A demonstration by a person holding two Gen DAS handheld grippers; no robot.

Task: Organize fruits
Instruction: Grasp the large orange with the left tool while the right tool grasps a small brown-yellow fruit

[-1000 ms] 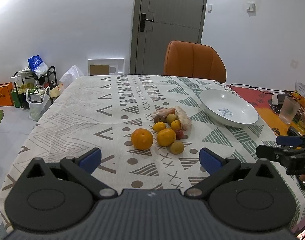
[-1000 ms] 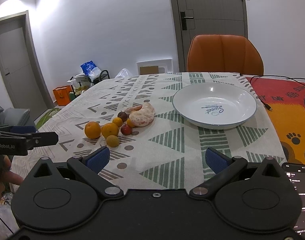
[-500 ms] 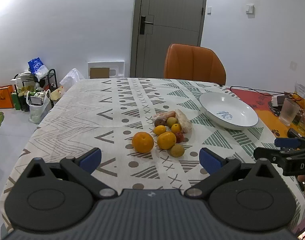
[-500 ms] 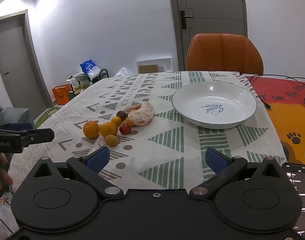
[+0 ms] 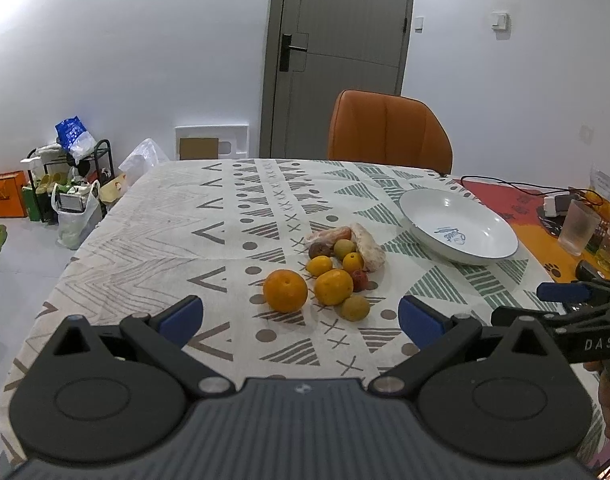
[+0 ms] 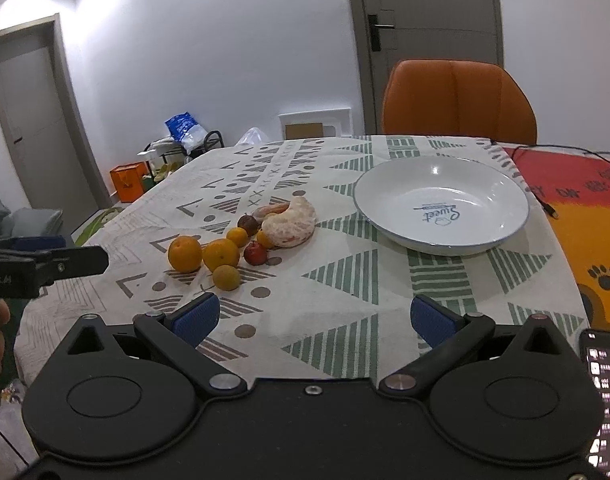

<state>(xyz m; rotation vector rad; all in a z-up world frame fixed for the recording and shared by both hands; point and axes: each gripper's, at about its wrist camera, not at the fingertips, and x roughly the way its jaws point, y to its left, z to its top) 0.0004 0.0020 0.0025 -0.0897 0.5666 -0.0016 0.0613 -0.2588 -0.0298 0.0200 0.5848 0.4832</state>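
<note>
So, fruit pile [image 5: 337, 272]: mid bench [image 5: 225, 216], on patterned cloth; big orange [image 5: 285, 290] nearest me, smaller citrus & peeled piece [image 6: 291, 224] behind.
Plate [image 6: 441, 208]: white, right of fruit, apart from it, nothing in it.
My left gripper [image 5: 301, 316]: fingers spread wide, holding nothing, above bench short of big orange.
My right gripper [image 6: 315, 318]: fingers spread too, nothing between, near bench edge, plate ahead.
</note>
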